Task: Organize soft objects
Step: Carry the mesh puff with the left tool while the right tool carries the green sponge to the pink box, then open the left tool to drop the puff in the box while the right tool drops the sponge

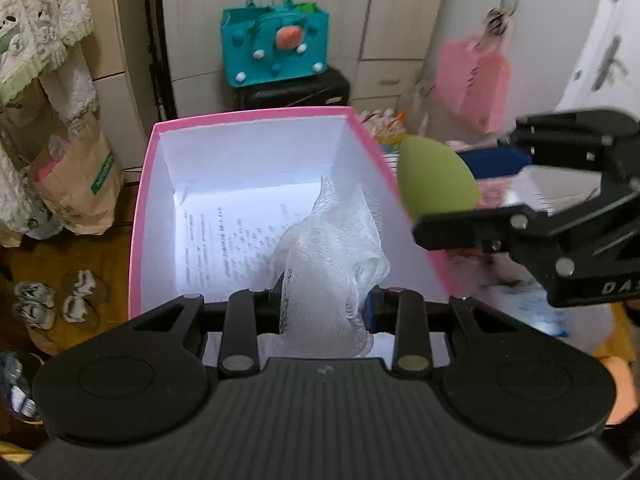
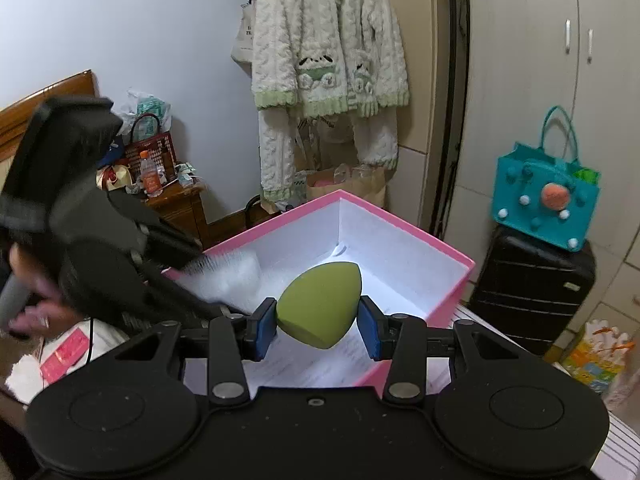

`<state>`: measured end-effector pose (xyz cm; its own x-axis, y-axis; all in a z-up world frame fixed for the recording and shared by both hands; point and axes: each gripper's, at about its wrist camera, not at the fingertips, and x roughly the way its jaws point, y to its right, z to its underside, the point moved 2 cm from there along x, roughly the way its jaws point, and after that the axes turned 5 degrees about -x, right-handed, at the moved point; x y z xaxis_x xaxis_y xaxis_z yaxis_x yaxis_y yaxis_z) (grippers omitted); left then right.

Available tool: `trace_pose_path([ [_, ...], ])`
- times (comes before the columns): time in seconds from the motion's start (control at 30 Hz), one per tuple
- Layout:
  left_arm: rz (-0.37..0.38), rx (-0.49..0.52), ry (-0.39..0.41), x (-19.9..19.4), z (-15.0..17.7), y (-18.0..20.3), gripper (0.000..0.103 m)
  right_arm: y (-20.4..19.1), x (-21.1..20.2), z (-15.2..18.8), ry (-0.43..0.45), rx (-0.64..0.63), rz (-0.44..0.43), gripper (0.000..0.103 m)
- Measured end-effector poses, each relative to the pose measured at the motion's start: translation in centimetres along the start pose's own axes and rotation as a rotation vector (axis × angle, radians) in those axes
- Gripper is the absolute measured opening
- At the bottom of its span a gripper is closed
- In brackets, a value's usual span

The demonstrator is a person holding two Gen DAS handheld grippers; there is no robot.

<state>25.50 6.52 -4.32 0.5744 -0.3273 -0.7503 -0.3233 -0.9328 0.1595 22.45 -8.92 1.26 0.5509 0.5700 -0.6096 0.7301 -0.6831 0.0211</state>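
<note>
A pink box [image 1: 141,200] with white inner walls stands open, a printed sheet on its floor. My left gripper [image 1: 324,312] is shut on a white mesh bath puff [image 1: 332,256], which hangs over the box's near side. My right gripper [image 2: 318,322] is shut on a green egg-shaped sponge [image 2: 320,304], held above the pink box [image 2: 448,304] at its near rim. In the left wrist view the green sponge [image 1: 434,178] and the right gripper [image 1: 460,188] sit just past the box's right wall. The left gripper's body [image 2: 92,248] shows blurred at the left of the right wrist view.
A teal felt bag [image 1: 276,48] rests on a black suitcase [image 1: 296,90] behind the box. A fleecy white-and-green garment [image 2: 328,60] hangs on the wall. A paper bag [image 1: 80,176] and slippers [image 1: 52,304] lie on the floor at left. A hand [image 2: 32,312] grips the left tool.
</note>
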Motion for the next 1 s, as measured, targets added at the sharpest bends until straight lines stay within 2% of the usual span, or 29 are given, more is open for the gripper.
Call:
trace_pose_path([
  [0.1, -0.017, -0.005, -0.028, 2.5, -0.9, -0.9, 0.035, 1.8, 3.0, -1.0, -0.027, 0.017, -0.024, 0.049],
  [0.17, 0.011, -0.053, -0.098, 4.3, -1.6, -2.1, 0.035, 3.0, 5.2, -1.2, -0.066, -0.015, -0.034, 0.049],
  [0.23, 0.000, -0.061, -0.140, 5.8, -2.2, -2.9, 0.035, 3.9, 6.8, -1.1, -0.099, -0.050, -0.017, 0.049],
  [0.33, -0.053, 0.004, -0.159, 7.1, -2.4, -2.8, 0.035, 5.5, 9.4, -1.2, -0.162, -0.065, -0.035, 0.049],
  [0.47, -0.044, 0.039, -0.186, 8.2, -2.4, -2.6, 0.035, 7.2, 12.1, -1.7, -0.219, -0.055, -0.074, 0.049],
  [0.6, -0.041, 0.019, -0.186, 9.2, -2.7, -3.0, 0.037, 7.7, 14.3, -2.1, -0.268, -0.111, -0.130, 0.050],
  [0.7, -0.046, 0.011, -0.199, 9.7, -2.6, -3.3, 0.040, 8.1, 15.3, -2.2, -0.286, -0.131, -0.142, 0.050],
  [1.0, 0.010, -0.007, -0.237, 10.4, -2.6, -3.4, 0.038, 7.6, 17.9, -2.7, -0.338, -0.227, -0.163, 0.051],
])
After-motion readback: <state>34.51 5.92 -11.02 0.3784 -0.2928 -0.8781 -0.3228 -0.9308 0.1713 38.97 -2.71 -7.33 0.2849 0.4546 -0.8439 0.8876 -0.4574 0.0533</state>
